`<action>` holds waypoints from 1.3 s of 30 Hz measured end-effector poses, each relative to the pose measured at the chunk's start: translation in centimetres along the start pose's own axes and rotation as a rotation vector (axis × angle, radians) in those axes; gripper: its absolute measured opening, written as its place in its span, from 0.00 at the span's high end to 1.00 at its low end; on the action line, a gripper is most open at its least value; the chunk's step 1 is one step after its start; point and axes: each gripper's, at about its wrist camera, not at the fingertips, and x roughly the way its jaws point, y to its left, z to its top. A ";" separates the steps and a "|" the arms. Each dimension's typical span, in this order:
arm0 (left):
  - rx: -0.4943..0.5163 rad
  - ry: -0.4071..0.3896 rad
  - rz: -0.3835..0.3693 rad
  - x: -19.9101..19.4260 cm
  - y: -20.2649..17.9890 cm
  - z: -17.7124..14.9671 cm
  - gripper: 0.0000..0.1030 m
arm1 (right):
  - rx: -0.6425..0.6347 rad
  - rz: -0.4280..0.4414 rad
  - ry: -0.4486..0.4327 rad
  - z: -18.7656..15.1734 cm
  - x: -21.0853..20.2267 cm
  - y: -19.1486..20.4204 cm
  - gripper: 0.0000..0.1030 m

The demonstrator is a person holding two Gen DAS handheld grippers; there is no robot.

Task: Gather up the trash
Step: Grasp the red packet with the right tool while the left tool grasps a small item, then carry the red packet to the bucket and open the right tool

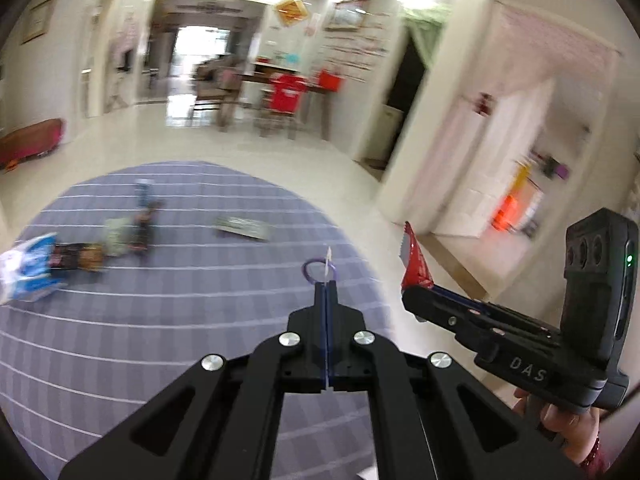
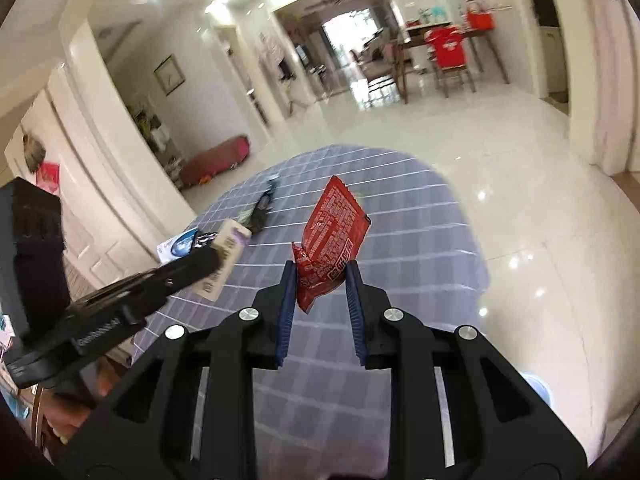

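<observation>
Right wrist: red wrapper [image 2: 332, 240] stands upright, lengthwise.

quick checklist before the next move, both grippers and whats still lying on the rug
1. Right gripper grip on red wrapper: ok, pads press its lower end and the rest sticks up free.
2. Left gripper holding something: ok, jaws shut on a flat beige card, seen edge on from its own camera.
3. Grippers apart from each other: ok, a gap shows between them.
4. Purple checked rug cleared: not ok, blue-and-white packet, dark wrappers and a flat packet remain.
5. Bin in view: not ok, none visible.
</observation>
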 end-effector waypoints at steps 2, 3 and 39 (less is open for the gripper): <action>0.037 0.026 -0.035 1.2 -3.3 -0.8 1.00 | 0.025 -0.036 -0.016 -0.9 -2.5 -2.3 0.76; 0.052 0.036 -0.052 1.8 -4.8 -1.1 1.00 | 0.036 -0.062 -0.017 -1.5 -3.7 -3.5 0.76; 0.310 0.436 -0.138 17.6 -23.4 -11.3 1.00 | 0.363 -0.436 -0.093 -13.0 -13.4 -20.5 0.36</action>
